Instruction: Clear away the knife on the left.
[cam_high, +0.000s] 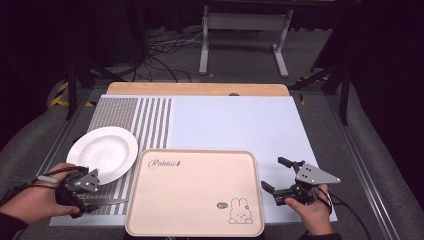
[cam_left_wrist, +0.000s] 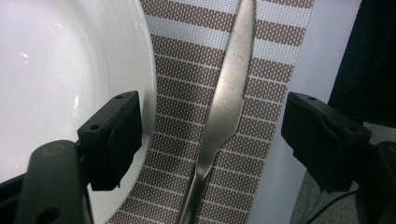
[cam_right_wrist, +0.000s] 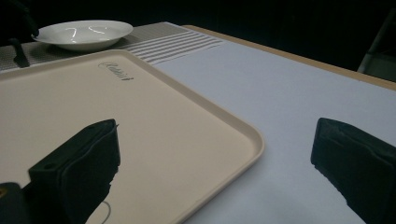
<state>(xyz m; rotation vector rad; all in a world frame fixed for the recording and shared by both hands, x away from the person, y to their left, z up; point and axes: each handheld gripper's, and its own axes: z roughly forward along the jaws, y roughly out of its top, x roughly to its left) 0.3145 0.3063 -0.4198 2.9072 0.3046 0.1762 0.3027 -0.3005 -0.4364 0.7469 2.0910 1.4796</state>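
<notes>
the tray (cam_high: 195, 220) bears the script word "rabbit" at its corner.

A lab setup, this one: dark curtains all around, loose cables (cam_high: 165, 55) on the grey floor. Behind the counter (cam_high: 200, 89) stands a white metal frame (cam_high: 245, 35), with hazard tape (cam_high: 60, 95) alongside.

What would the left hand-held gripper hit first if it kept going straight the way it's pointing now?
Most likely the knife: the left hand-held gripper points down at it, jaws open on either side, pads not touching. The knife lies on the striped mat beside the white plate. Depth is hard to judge.
</notes>
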